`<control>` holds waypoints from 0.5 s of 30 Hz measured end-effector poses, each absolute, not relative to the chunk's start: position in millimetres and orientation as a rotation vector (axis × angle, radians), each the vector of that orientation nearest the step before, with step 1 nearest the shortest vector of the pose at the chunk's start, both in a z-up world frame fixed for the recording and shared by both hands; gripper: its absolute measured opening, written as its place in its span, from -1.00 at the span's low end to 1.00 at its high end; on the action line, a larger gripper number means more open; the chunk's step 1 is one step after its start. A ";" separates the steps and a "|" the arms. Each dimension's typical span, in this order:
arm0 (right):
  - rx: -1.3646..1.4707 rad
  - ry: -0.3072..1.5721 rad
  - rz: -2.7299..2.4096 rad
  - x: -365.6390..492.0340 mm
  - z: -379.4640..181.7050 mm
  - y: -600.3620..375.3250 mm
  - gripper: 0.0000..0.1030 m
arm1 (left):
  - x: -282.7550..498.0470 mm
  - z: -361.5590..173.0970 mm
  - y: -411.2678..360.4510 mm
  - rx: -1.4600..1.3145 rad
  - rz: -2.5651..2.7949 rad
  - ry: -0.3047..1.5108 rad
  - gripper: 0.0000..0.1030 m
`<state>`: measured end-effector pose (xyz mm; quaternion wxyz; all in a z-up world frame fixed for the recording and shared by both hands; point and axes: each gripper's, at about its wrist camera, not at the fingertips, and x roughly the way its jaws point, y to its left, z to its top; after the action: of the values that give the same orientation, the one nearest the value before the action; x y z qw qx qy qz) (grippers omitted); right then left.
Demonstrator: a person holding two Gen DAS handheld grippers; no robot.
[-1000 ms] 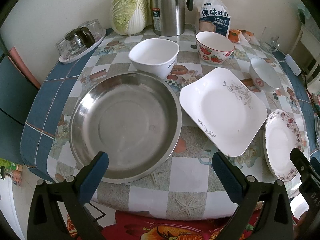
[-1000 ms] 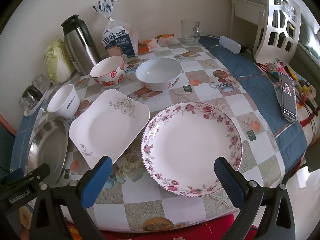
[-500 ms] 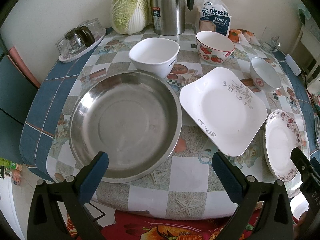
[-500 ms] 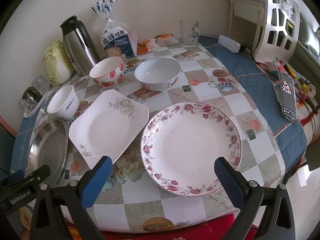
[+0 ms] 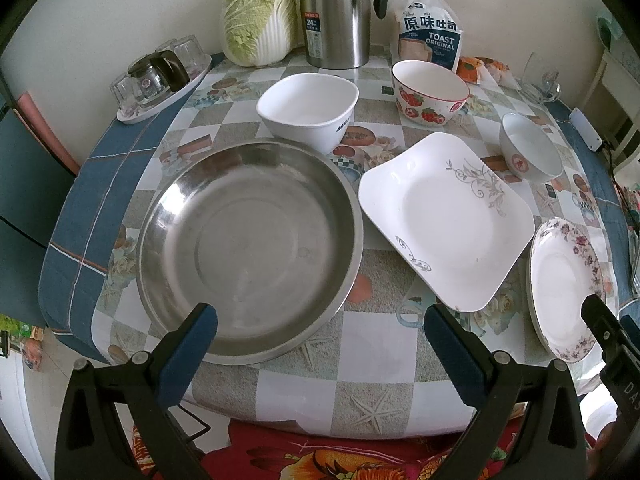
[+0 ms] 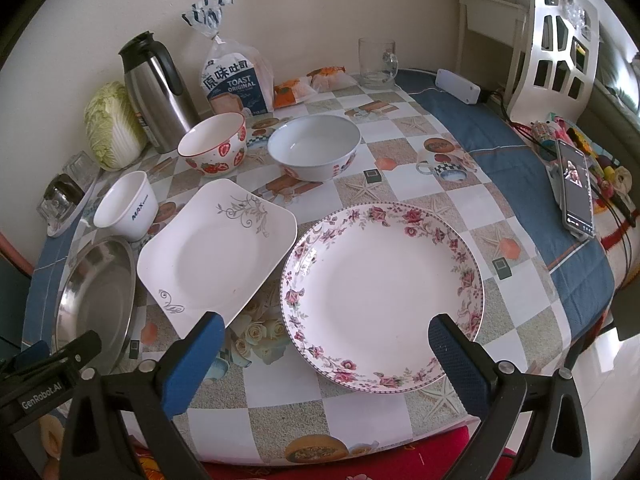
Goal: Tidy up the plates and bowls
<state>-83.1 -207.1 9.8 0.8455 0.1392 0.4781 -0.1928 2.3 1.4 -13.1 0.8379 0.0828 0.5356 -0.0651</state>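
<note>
Two grippers hover spread and empty at the near edge of a kitchen table (image 5: 372,344), with no dish yet lifted. The left gripper (image 5: 320,332) faces the steel pan (image 5: 248,248), the landmark here; the right gripper (image 6: 326,338) faces the floral plate (image 6: 382,294).

Just right of the pan lies the square plate (image 5: 444,216), with the floral plate beyond it, their rims nearly touching. Behind the pan, almost against its rim, stands the white bowl (image 5: 308,110). Further right along the back are the strawberry bowl (image 5: 428,94) and the round bowl (image 6: 314,146). All six vessels appear empty.

The ceramics are likely rigid, glazed, slick and breakable. Each would best be pinched at the rim, and the flat plates offer little clearance from the cloth. The pan looks light and stiff and would probably serve as a base for stacking.

A kettle (image 5: 336,12), cabbage (image 5: 258,16) and toast bag (image 5: 430,38) line the wall behind.
</note>
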 end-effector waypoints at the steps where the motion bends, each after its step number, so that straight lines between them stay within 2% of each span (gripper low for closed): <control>1: 0.294 1.009 -0.407 -83.1 9.7 -207.1 1.00 | 2.5 -12.8 1.5 0.176 -0.138 1.133 1.00; 15: 0.295 1.010 -0.407 -83.2 8.9 -207.7 1.00 | 2.2 -15.2 0.6 0.173 -0.140 1.139 1.00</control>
<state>-83.2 -207.7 8.9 0.8451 0.1399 0.4787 -0.1927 2.2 0.6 -15.2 0.8362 0.0816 0.5383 -0.0663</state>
